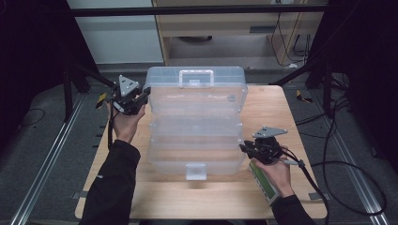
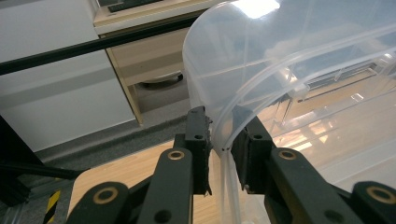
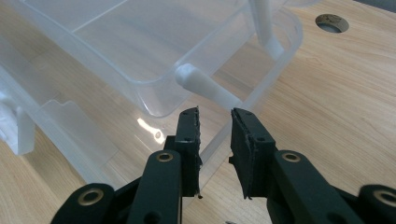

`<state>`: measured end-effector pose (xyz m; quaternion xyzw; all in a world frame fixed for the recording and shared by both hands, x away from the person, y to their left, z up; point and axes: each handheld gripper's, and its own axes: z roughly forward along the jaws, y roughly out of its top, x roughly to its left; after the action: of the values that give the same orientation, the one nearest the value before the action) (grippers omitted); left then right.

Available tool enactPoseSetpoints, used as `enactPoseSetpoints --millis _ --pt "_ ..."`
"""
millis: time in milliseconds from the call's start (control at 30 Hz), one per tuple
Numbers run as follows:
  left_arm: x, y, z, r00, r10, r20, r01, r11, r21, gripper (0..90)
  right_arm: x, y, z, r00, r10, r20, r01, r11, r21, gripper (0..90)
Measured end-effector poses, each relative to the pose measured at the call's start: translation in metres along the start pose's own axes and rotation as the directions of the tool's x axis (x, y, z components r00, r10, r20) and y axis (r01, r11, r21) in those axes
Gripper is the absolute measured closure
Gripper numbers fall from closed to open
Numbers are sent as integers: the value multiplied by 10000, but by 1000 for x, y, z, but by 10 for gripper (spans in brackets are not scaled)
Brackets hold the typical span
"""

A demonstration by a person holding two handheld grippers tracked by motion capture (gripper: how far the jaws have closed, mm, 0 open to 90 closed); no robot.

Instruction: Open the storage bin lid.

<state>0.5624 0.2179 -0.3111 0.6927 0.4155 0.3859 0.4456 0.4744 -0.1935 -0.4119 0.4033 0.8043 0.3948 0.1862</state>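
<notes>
A big clear box (image 1: 195, 122) sits open in the middle of the wooden table (image 1: 277, 108). The left gripper (image 2: 219, 140) pinches the thin edge of its lid (image 2: 261, 60). The right gripper (image 3: 215, 116) is loose, holding nothing, next to the box's bottom edge. The lid could slip out and slam, since that edge is thin and smooth

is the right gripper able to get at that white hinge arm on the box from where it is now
Probably yes. In the right gripper view the right gripper stands open just short of the white hinge arm of the clear box, and nothing lies between them. The left gripper sits astride the lid's rim at the far corner.
</notes>
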Motion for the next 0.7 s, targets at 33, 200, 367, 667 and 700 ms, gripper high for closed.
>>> enactPoseSetpoints --millis 33,200,367,667,700 --pt "0 1 1 10000 7 -25 -7 10000 9 760 -1 0 0 10000 59 -25 -58 10000 25 726" --pt "1 2 5 10000 -70 -46 70 10000 -20 763 -1 0 1 10000 58 -77 -58 10000 77 726" --pt "1 3 8 9999 -17 -119 18 10000 2 763 0 0 4 9999 99 -70 -99 9999 112 724" --pt "2 7 17 9996 6 -272 -3 9999 102 764 -1 0 4 9999 130 -105 -129 9998 128 725" --pt "2 7 18 9996 -59 -270 62 9999 81 765 -1 0 4 9999 135 -107 -133 9998 130 725"
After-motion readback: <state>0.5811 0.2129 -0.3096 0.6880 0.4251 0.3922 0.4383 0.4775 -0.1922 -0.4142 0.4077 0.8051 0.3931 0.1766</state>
